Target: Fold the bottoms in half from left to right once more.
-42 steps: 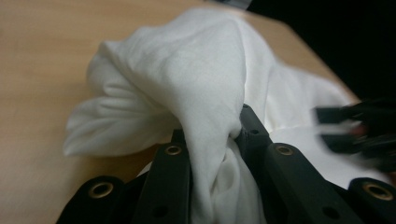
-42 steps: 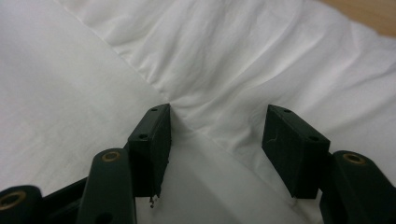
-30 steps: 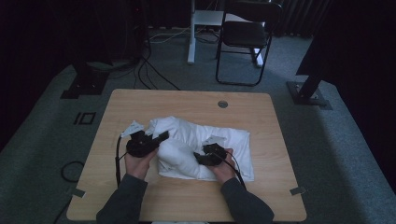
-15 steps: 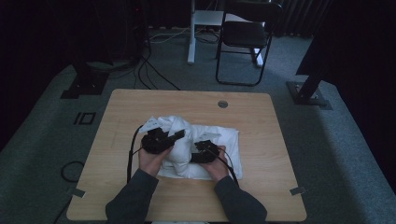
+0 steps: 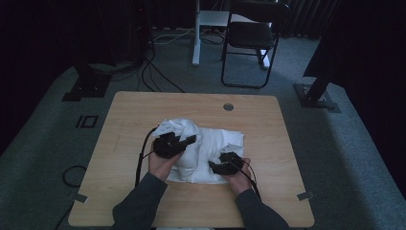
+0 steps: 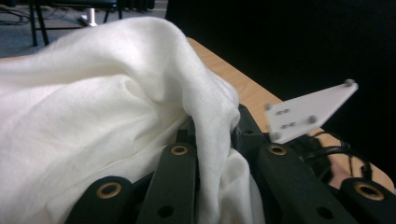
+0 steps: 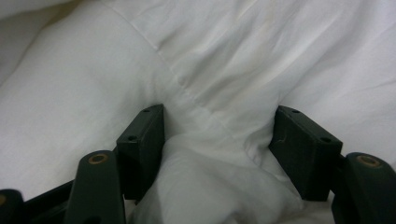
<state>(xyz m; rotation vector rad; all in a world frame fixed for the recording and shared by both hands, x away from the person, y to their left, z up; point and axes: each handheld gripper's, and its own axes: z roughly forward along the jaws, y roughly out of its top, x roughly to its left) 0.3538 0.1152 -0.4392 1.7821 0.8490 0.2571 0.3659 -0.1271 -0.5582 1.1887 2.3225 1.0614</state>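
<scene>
White cloth (image 5: 210, 148) lies bunched in the middle of the wood table (image 5: 129, 115), w/ one part pulled up into a hump on the left side. The left gripper (image 5: 187, 141) is up on that hump, and in the left gripper view a fold of the cloth (image 6: 212, 140) runs down between its jaws, which sit close in on it, so it looks like it's pinching the cloth. The right gripper (image 5: 215, 166) is at the near right edge of the cloth; in the right gripper view its jaws stand wide apart w/ a lump of cloth (image 7: 210, 154) between them, not squeezed yet. I think the job is folding or flattening the cloth, and it's prob only begun: the cloth is lumpy, no neat edges or flat layers yet, so most of the work is left. Hard to tell: the corners of the cloth are tucked under, the near edge is behind the hands, and the room is dark so the far part of the cloth is dim.
</scene>
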